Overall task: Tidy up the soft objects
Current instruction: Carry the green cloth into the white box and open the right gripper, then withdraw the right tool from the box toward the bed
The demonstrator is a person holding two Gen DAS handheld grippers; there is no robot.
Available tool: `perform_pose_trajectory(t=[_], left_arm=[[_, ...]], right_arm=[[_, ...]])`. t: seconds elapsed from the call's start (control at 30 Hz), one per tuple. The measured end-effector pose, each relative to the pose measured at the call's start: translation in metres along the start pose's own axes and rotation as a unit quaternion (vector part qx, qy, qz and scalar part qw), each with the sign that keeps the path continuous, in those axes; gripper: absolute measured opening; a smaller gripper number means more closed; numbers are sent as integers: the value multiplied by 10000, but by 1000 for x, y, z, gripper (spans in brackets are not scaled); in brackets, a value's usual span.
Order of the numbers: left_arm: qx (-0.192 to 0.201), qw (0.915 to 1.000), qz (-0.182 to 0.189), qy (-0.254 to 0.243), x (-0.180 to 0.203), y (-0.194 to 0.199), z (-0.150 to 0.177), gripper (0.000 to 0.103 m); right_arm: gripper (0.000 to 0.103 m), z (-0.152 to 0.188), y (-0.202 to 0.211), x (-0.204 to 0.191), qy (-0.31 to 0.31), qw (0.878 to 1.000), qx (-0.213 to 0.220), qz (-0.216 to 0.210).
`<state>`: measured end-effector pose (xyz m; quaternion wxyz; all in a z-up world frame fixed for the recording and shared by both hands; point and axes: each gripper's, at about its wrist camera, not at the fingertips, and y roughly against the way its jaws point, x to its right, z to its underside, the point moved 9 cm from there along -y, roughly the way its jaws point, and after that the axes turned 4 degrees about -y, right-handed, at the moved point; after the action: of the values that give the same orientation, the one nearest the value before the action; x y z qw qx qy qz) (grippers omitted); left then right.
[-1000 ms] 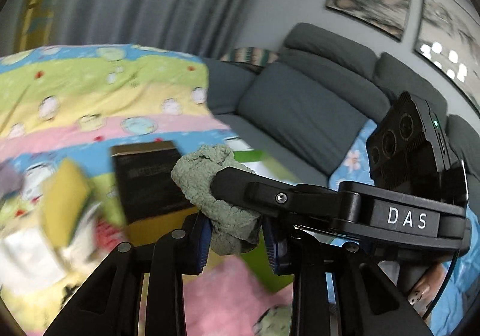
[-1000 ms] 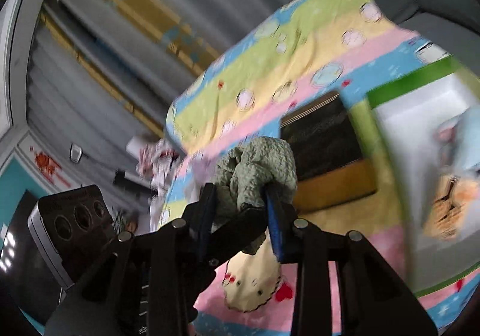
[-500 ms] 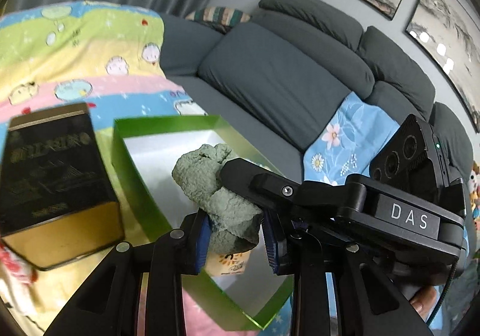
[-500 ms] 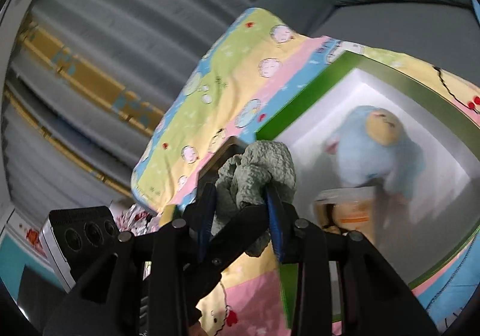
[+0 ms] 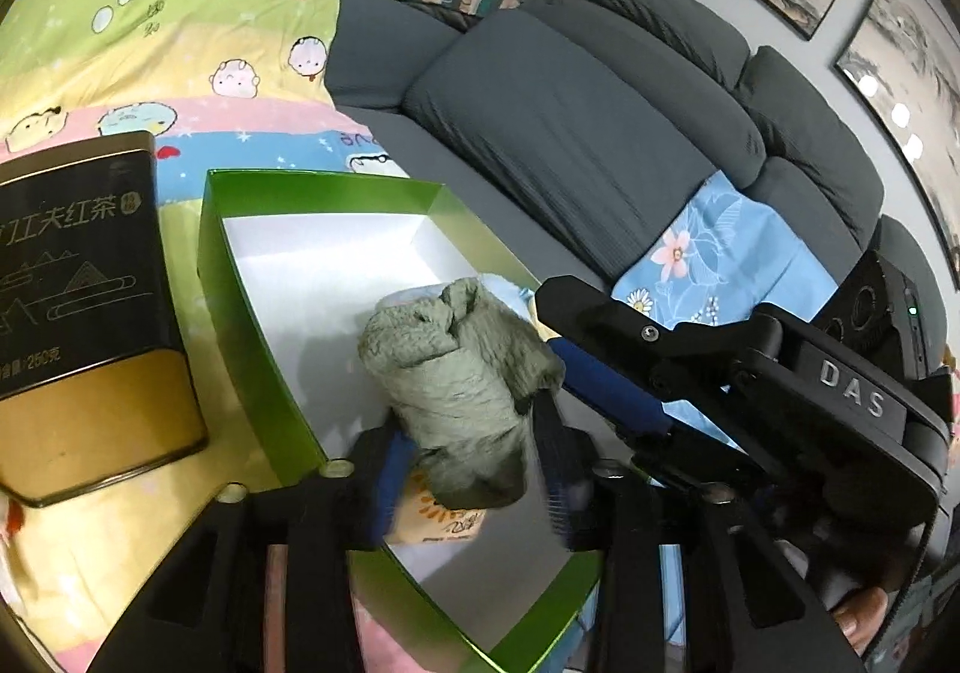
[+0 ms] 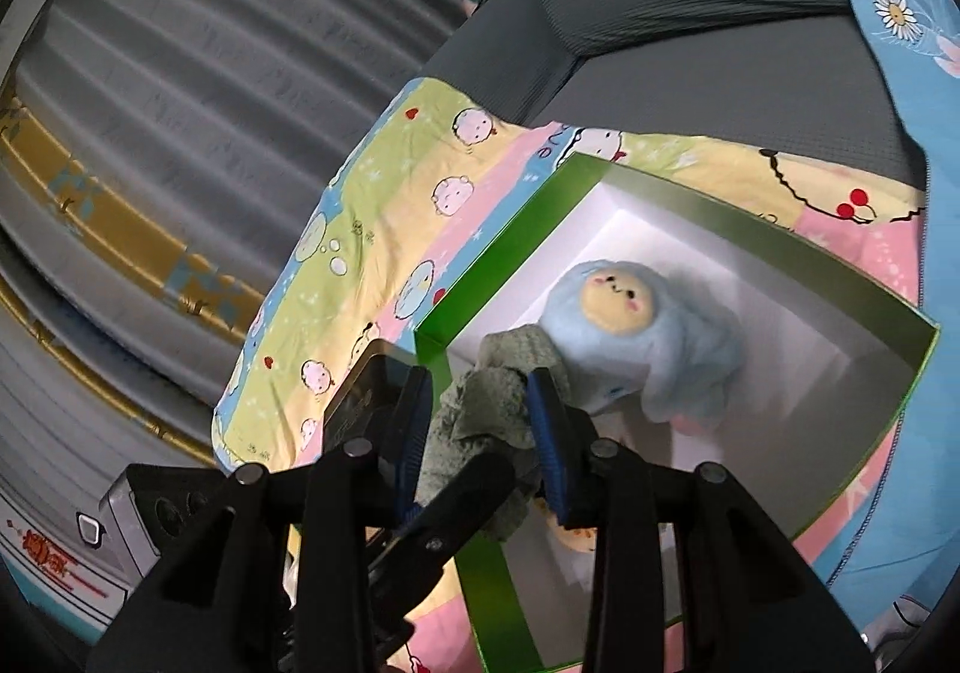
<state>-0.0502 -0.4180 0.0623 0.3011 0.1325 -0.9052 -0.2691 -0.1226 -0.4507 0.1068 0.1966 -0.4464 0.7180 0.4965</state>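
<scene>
Draped over the grey sofa [image 5: 576, 144], a pastel cartoon-print blanket [image 5: 150, 48] carries an open green cardboard box with a white inside [image 5: 252, 373], above which the crumpled grey-green cloth [image 5: 462, 385] now hangs, having been over the blanket a second ago. The left gripper [image 5: 468, 469] is opening, its pads already off the cloth, while the right gripper [image 6: 480, 433] stays clamped on it, so the drop looks near. Counted: one cloth, one box, one pale-blue plush doll [image 6: 636, 337] and one orange packet [image 5: 438, 517] inside it, one black-and-gold tea tin [image 5: 78, 301] beside it, two grippers.

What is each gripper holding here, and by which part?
Right gripper pinches the crumpled grey-green knitted cloth near its end; left gripper is opening around its lower part.
</scene>
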Motion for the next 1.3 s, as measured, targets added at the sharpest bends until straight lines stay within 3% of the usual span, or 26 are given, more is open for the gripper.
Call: perform_pose_trajectory(t=[0.1,0.13,0.23,0.37,0.47,0.77,0.9,1.03,1.17,1.3], left_arm=[[125,9998,37,120,1,7,1,73],[137,9997,108,152,2,10,1,74],[200,9994,195,188,4,19,1,76],[325,9992,10,216,-2,34,0,81],[432,9988,-4,234,-6,52,1,84],[694,9937,-669,572,-49,113,19,84],[1030,9851,-1068,875,-76,156,33,84],[1234,9734,-1580,1106,-108,201,49,84],[1380,9614,-1975,1325,-142,243,68,93],[1364,9512,-2341,1476,-173,273,91,94]], right_arm=[[50,-2,5,2,82,9998,130,116],[54,-3,7,2,119,9996,213,140],[67,-6,15,2,112,9991,394,61],[70,-5,19,-4,235,9987,450,-9],[82,-4,21,-7,343,9978,567,70],[93,1,25,-15,926,9916,778,462],[100,11,22,-20,1224,9883,745,529],[100,15,17,-20,1444,9830,753,851],[102,24,15,-28,1580,9808,748,866],[102,38,14,-45,1875,9759,704,860]])
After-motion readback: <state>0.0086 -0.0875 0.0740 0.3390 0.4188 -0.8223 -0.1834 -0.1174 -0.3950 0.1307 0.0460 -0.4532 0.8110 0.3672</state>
